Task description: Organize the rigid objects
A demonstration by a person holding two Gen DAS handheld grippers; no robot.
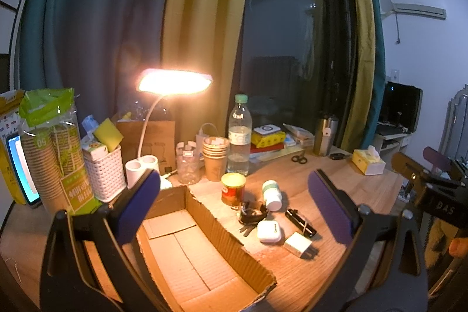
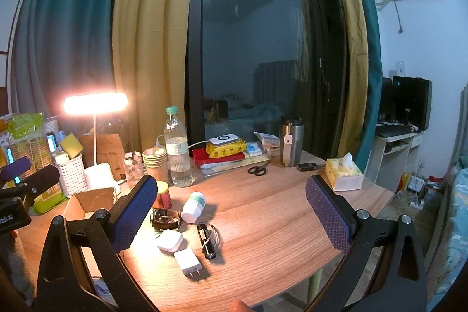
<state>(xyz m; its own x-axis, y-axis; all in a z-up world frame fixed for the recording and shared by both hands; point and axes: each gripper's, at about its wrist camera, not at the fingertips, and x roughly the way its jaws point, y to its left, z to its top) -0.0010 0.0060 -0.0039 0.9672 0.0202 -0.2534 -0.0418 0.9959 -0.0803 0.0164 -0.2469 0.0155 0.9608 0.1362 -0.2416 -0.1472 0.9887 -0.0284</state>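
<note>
While both hover above the desk (image 2: 263, 209), left gripper (image 1: 234, 206) and right gripper (image 2: 231, 215) gape wide, empty.

The left tongs (image 1: 234, 203) hang with both padded fingers (image 1: 330, 209) spread wide and nothing between them. The right tongs (image 2: 231, 212) are likewise gaping and empty, held level beside them.

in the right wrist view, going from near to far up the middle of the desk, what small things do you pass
white plug charger → black flashlight → white earbud case → watch → white pill bottle lying on its side → red can → water bottle.
</note>
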